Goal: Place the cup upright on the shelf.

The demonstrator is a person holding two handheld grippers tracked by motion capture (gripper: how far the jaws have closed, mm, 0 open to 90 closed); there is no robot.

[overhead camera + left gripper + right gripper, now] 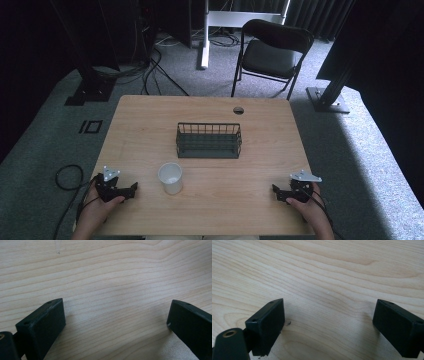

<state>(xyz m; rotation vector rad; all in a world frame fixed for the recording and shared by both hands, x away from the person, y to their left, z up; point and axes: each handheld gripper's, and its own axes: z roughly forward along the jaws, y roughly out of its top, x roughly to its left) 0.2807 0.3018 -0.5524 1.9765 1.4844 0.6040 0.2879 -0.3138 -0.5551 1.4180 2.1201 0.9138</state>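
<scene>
Nearest the camera, two hands are seen at the near edge of the desk point(150, 110), each wrapped around a hand-held gripper, and both are resting low on the wood. The left hand-held gripper point(131, 189) is held with its jaws spread wide, nothing between them but bare wood grain in the left gripper view point(116, 315); the right hand-held gripper point(276, 190) is likewise parted and empty, as its own view confirms point(328, 315). Now the white cup point(170, 178): it is stood upright, mouth up, just to the right of the left hand-held gripper, with a clear strip of desk between them, while the right hand-held gripper is set well apart on the cup's far side. So the left hand is judged the nearer one, and its jaws are already pointed roughly toward the cup. Behind the cup, farther from the person, the black wire basket point(208, 140) is laid with its long axis running across the desk, left to right, apart from the cup. A short sideways reach from the left is what the coming move is judged to call for.
</scene>
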